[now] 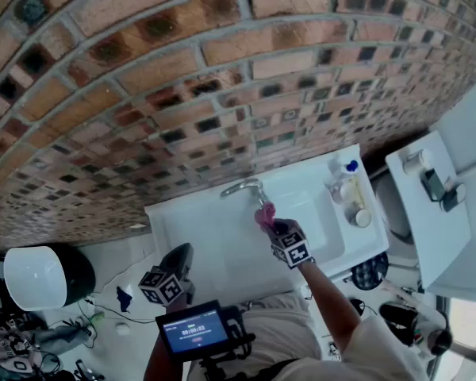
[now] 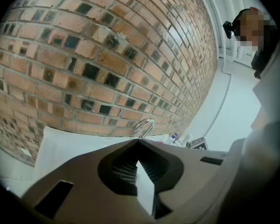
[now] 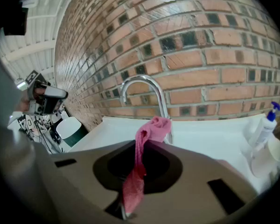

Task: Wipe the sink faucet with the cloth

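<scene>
A chrome gooseneck faucet (image 1: 242, 187) (image 3: 142, 85) (image 2: 144, 126) rises at the back of the white sink (image 1: 214, 236) (image 3: 210, 134) (image 2: 70, 146), against the brick wall. My right gripper (image 1: 279, 230) (image 3: 141, 146) is over the basin, shut on a pink cloth (image 1: 265, 215) (image 3: 151, 127). The cloth's bunched end sticks out past the jaw tips, right at the faucet's upright stem; I cannot tell whether they touch. My left gripper (image 1: 170, 270) (image 2: 138, 143) hangs by the sink's front left corner, shut on nothing, pointing toward the faucet.
Soap bottles (image 1: 345, 182) (image 3: 266, 125) and a small round container (image 1: 362, 217) stand on the sink's right ledge. A white bin (image 1: 40, 276) sits on the floor at the left. A white shelf unit (image 1: 428, 213) stands to the right.
</scene>
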The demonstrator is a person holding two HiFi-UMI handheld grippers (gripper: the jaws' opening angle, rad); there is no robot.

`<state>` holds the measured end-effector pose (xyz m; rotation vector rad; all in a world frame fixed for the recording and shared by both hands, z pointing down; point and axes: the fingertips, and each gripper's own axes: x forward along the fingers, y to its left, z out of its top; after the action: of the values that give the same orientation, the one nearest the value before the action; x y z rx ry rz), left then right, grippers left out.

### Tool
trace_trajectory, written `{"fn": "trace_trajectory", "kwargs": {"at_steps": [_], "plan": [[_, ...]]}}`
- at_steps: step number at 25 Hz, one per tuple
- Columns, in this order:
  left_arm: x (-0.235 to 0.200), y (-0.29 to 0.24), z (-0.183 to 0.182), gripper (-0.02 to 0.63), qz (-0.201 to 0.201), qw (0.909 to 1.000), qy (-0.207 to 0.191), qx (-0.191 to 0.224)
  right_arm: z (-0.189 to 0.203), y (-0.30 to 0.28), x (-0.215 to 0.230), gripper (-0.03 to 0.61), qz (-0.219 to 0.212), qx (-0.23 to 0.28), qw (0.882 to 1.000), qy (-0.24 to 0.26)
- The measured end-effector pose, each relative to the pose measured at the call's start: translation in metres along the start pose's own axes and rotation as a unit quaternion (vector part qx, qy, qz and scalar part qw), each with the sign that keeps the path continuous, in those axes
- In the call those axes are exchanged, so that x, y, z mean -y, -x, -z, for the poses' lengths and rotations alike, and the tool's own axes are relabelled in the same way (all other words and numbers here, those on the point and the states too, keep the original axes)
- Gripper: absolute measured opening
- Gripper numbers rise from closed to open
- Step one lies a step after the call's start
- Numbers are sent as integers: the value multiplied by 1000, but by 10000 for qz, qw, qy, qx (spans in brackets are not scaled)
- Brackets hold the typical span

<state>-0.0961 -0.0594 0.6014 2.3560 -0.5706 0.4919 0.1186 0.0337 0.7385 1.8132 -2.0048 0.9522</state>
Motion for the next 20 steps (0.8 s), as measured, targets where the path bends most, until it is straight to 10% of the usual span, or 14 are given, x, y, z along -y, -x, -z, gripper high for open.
{"fn": "trace_trajectory", "kwargs": {"at_steps": [20], "plan": [[8, -41, 9, 0, -408, 9987, 225, -191, 33, -73, 69, 44, 64, -636, 9957, -671]]}}
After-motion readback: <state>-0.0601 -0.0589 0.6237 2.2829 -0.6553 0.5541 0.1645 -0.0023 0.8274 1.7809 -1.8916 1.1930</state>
